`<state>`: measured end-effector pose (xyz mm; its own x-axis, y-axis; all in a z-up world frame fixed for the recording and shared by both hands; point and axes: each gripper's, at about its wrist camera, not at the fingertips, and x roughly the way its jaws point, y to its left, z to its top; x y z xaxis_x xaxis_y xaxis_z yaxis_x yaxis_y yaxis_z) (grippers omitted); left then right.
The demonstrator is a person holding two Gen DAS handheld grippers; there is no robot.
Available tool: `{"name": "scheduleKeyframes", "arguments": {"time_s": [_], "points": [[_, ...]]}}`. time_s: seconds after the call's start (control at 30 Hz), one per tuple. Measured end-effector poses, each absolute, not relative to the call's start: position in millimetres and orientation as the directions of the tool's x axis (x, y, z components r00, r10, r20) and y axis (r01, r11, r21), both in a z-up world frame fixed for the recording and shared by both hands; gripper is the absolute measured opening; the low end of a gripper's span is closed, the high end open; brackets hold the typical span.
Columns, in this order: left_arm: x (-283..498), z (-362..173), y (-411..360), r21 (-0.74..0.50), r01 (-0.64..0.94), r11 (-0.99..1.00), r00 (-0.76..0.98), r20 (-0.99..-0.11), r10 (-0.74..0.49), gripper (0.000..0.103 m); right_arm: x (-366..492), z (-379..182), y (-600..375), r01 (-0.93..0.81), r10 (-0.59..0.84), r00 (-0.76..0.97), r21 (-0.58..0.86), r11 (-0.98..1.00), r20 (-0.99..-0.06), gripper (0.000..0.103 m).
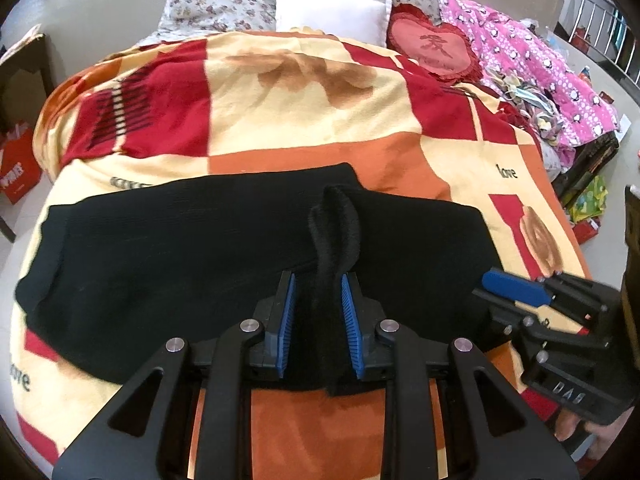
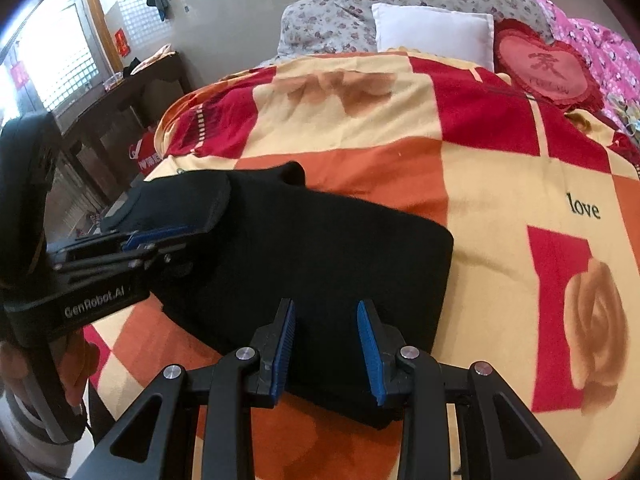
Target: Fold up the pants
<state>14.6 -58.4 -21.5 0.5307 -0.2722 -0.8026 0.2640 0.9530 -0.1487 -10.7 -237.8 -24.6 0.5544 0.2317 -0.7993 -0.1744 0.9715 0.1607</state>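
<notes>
Black pants (image 1: 200,248) lie flat across a checked blanket (image 1: 304,120). A ridge of their fabric (image 1: 336,224) stands up between the blue pads of my left gripper (image 1: 318,278). The jaws are apart, with a gap showing on the left side of the ridge. In the right wrist view the left gripper (image 2: 160,240) sits at the left with black cloth bunched over its fingers. My right gripper (image 2: 325,305) is open above the near right end of the pants (image 2: 340,248), with its pads not pressing on the cloth. It also shows in the left wrist view as the right gripper (image 1: 492,286).
At the head of the bed are a white pillow (image 1: 332,8), a red heart cushion (image 1: 436,48), a floral quilt (image 1: 212,0) and a pink quilt (image 1: 532,56). A red box (image 1: 18,168) stands on the floor at the left. A dark table (image 2: 132,88) is beside the bed.
</notes>
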Motion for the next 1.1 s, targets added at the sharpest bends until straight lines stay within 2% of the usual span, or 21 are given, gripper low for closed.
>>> {"name": "scheduleKeyframes", "arguments": {"time_s": [0.5, 0.87, 0.93, 1.0, 1.1], "points": [[7.4, -17.5, -23.1, -0.078, 0.173, 0.982, 0.572, -0.803, -0.165, 0.023, 29.2, -26.1, -188.0, -0.265, 0.272, 0.529, 0.148, 0.953, -0.804, 0.031], [9.4, -22.2, 2.5, -0.117, 0.111, 0.987, 0.549, -0.821, -0.159, 0.023, 47.3, -35.0, -161.5, -0.304, 0.238, 0.513, 0.085, 0.949, -0.824, 0.031], [7.2, -21.5, 8.4, -0.132, 0.096, 0.987, 0.547, -0.821, -0.163, 0.029, 44.7, -28.0, -163.5, -0.309, 0.261, 0.517, 0.107, 0.945, -0.815, 0.031], [4.9, -19.6, 15.3, -0.147, 0.079, 0.986, 0.553, -0.816, -0.166, 0.046, 42.6, -18.4, -163.6, -0.317, 0.288, 0.531, 0.128, 0.940, -0.797, 0.031], [1.3, -14.8, 24.7, -0.141, 0.049, 0.989, 0.572, -0.808, -0.144, 0.047, 44.7, -9.2, -156.1, -0.343, 0.312, 0.543, 0.133, 0.930, -0.780, 0.031]]}}
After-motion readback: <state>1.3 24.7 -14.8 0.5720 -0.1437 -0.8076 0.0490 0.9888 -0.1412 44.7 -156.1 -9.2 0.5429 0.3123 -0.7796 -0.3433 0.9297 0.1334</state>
